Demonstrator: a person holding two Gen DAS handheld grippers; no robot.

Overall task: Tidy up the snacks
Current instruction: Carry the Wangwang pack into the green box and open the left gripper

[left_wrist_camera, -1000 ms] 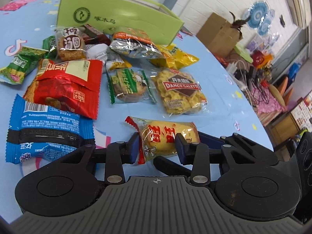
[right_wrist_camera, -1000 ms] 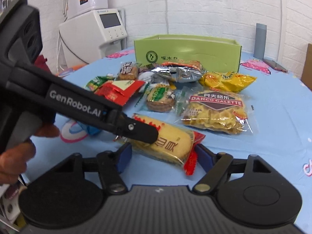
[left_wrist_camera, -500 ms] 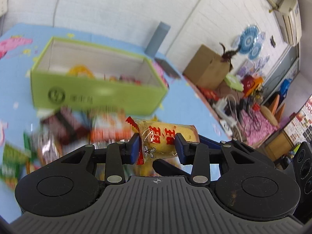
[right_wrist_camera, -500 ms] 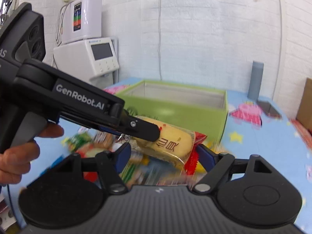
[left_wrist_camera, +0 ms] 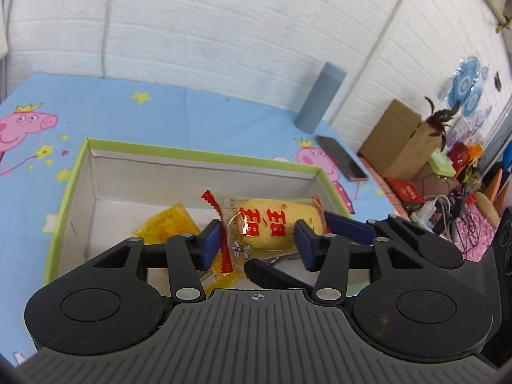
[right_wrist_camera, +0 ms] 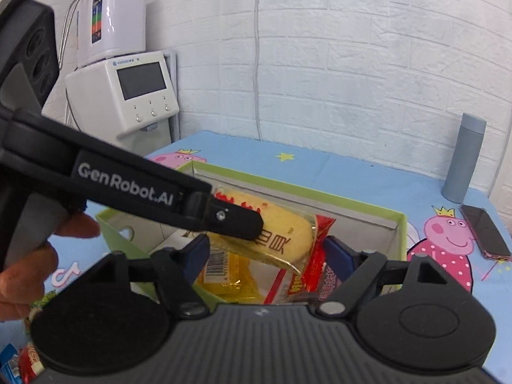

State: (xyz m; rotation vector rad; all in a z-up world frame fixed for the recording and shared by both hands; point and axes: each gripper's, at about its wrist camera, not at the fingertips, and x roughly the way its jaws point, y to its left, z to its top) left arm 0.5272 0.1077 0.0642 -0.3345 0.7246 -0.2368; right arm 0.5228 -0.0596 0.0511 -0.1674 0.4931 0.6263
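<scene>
Releasing yellow cake pack (left_wrist_camera: 272,227) over green box (left_wrist_camera: 68,188) on counter (left_wrist_camera: 192,112). Left claw (left_wrist_camera: 257,240) opening, pads just clear of pack sides. Right claw (right_wrist_camera: 265,256) opening too, pack between pads, no press visible. Best: open both together, stay low over box centre. Pack long axis roughly level, crosswise to left claw; red crimped end (right_wrist_camera: 321,243) toward right claw's right pad.

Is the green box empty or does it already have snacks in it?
Not empty: the green box already holds a yellow packet on its floor.
</scene>
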